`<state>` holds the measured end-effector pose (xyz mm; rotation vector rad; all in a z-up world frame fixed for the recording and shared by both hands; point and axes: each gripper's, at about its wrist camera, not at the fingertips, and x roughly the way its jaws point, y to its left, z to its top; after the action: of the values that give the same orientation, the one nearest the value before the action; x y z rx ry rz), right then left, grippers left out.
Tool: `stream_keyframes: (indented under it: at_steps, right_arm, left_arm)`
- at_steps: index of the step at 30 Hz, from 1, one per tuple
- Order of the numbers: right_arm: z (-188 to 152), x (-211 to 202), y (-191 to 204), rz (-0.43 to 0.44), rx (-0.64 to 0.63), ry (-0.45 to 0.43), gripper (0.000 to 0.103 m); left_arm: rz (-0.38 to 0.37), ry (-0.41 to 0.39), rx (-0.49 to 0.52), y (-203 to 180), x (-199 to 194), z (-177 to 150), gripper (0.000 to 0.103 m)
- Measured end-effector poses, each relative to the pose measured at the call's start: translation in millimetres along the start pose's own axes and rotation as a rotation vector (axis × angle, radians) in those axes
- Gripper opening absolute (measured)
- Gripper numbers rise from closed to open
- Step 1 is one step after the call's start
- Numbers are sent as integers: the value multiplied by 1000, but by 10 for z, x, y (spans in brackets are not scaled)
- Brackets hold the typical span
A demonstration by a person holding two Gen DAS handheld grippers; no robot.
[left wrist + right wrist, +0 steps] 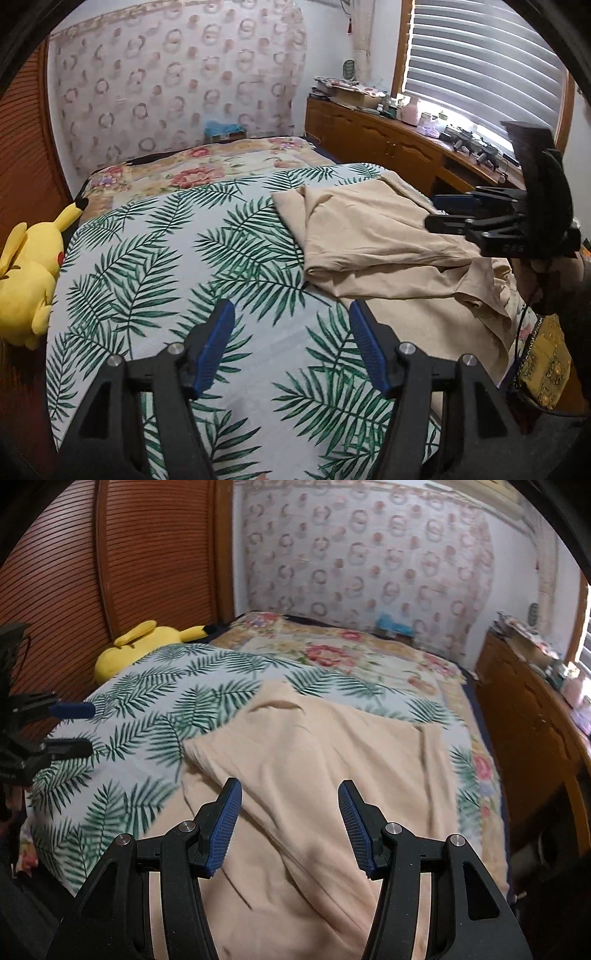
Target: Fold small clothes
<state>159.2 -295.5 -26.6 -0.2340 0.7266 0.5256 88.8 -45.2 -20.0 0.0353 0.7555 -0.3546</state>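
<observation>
Beige garment lies rumpled, perhaps half-folded, on the palm-print bedspread.

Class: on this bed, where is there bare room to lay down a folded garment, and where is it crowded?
Free: the palm-leaf cover between the yellow plush toy and the beige garment; also the floral quilt behind. Crowded: the wooden sideboard under the window.
</observation>
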Motion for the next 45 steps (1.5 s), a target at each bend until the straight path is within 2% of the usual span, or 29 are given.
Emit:
stream_keyframes:
  at_steps: [3,9,20,28,30,32,34,40,45]
  right_arm:
    - [106,191,87,48,-10,31,56]
    - [186,512,297,80,-48,93,56]
    - [172,937,667,177,-104,177,56]
    - [195,1152,809,119,-147,200,56]
    - [207,1145,784,91,-141,186,45]
    - [210,1108,725,99,-126,170,17]
    - [241,1008,644,108,-109,133,6]
    - [512,538,120,55,-43,-9,5]
    - [739,510,-518,-65,1,-7,5]
  left_arm:
    - [3,-10,-16,47,-42,-14,64]
    - [6,-31,-47,146,-119,-49,64]
    - [2,-32,-78,232,-126,-151,64]
    - [-11,-12,-84,241,-38,-222,64]
    - [-12,-9,-83,234,-29,-237,64]
    - [-14,-6,-83,221,-25,-249,64]
    - [-16,-4,-81,205,-23,-259,64]
    - [-34,3,-73,123,25,-264,64]
    - [-51,10,-64,42,70,-274,64]
